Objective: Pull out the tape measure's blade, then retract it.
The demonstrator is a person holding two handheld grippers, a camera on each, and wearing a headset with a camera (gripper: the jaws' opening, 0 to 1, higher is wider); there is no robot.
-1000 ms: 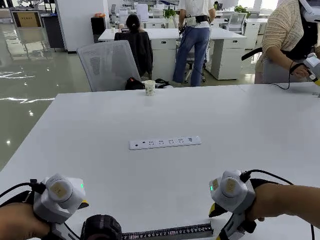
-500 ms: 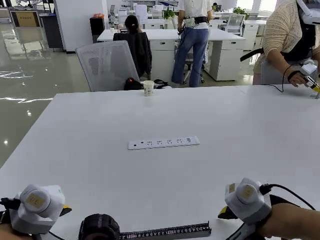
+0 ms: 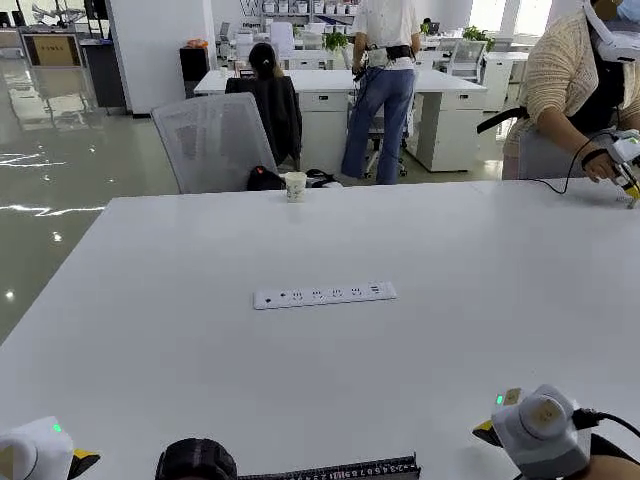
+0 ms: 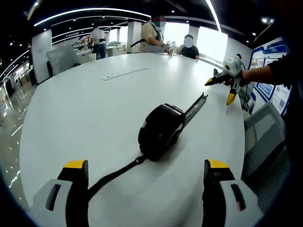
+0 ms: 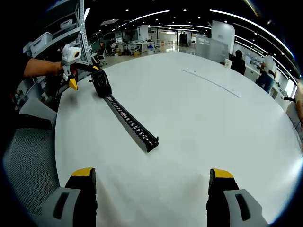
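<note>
- The tape measure (image 4: 161, 130) is found on the table (image 3: 400, 240) near its edge, with the blade (image 5: 130, 124) extended and unheld; a lock is judged engaged.
- The left gripper (image 4: 146, 165) is spread and aimed at the tape measure, apart from it.
- The right gripper (image 5: 152, 172) is spread and faced at the blade's tip, not touching; retraction is judged pending.

1. White table (image 3: 150, 300) with a power strip (image 3: 324, 295) lying mid-table.
2. Paper cup (image 3: 295, 186) at the far edge.
3. Grey chair (image 3: 215, 140) just behind the cup.
4. Beyond, a seated person (image 3: 268, 95) and a standing person (image 3: 385, 80) at desks (image 3: 330, 85).
</note>
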